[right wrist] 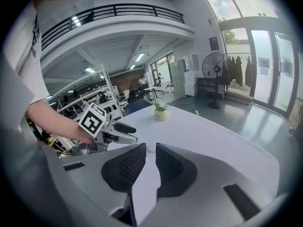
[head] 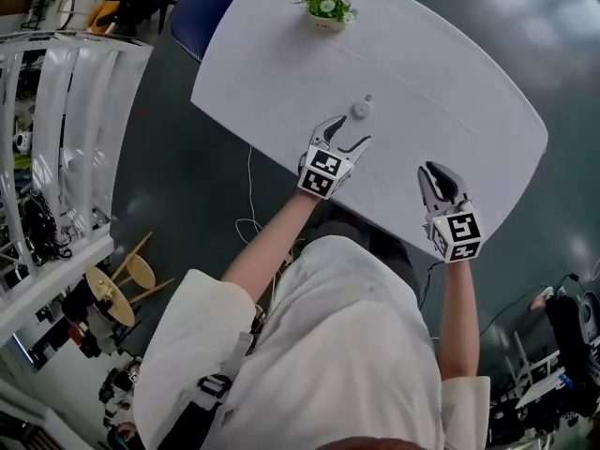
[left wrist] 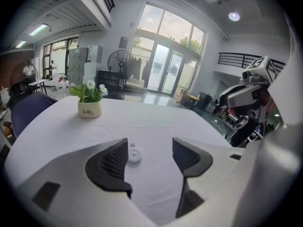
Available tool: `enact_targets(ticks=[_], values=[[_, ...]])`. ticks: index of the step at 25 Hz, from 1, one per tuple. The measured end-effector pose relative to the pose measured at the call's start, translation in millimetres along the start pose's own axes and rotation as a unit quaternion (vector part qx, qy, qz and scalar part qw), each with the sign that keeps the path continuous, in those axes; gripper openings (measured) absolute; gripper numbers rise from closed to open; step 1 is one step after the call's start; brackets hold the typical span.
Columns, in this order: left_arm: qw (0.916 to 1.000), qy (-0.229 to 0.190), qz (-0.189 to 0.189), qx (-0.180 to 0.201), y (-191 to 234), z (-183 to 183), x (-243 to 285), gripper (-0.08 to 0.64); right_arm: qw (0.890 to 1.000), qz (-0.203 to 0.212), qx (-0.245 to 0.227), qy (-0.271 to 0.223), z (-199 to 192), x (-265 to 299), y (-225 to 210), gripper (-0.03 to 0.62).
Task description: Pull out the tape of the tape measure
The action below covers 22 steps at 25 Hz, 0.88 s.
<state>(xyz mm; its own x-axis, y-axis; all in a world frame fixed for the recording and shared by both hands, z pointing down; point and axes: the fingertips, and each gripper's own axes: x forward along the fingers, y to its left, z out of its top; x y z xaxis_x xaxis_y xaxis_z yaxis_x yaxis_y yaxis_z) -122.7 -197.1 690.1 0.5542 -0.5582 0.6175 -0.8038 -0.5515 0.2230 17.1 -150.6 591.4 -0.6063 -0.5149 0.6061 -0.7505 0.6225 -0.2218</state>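
A small round white tape measure [head: 361, 109] lies on the white table [head: 450, 92]; no tape is drawn out of it. My left gripper [head: 349, 131] is open just short of it, jaws pointing at it with nothing between them. In the left gripper view the tape measure [left wrist: 134, 155] lies beyond the left pad, ahead of that gripper [left wrist: 150, 157]. My right gripper [head: 434, 172] hovers shut and empty at the table's near edge, well right of the tape measure. In the right gripper view, the tape measure [right wrist: 150, 148] shows in the narrow slit between that gripper's [right wrist: 150, 163] pads.
A potted plant [head: 326, 9] stands at the table's far side. A blue chair [head: 202, 7] stands beyond the far left corner. Shelving [head: 56, 139] and wooden stools [head: 127, 279] are on the left. A white cable [head: 248, 204] trails on the dark floor.
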Motion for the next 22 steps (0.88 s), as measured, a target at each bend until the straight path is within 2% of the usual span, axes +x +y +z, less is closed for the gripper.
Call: enact_targets(ticks=[5, 11, 19, 22], values=[[0.9991, 0.040, 0.000, 0.015, 21, -30, 51, 0.295, 1.000, -0.009, 0.022, 0.010, -15, 26, -4, 0.081], [0.9949, 0.087, 0.007, 0.050, 28, -59, 93, 0.295, 0.999, -0.012, 0.021, 0.029, -37, 49, -10, 0.081], [0.9856, 0.136, 0.020, 0.098, 40, -86, 126, 0.295, 0.998, -0.010, 0.041, 0.038, -51, 69, -1, 0.081], [0.9849, 0.138, 0.018, 0.102, 39, -89, 129, 0.296, 0.998, -0.012, 0.041, 0.041, -53, 65, 2, 0.081]])
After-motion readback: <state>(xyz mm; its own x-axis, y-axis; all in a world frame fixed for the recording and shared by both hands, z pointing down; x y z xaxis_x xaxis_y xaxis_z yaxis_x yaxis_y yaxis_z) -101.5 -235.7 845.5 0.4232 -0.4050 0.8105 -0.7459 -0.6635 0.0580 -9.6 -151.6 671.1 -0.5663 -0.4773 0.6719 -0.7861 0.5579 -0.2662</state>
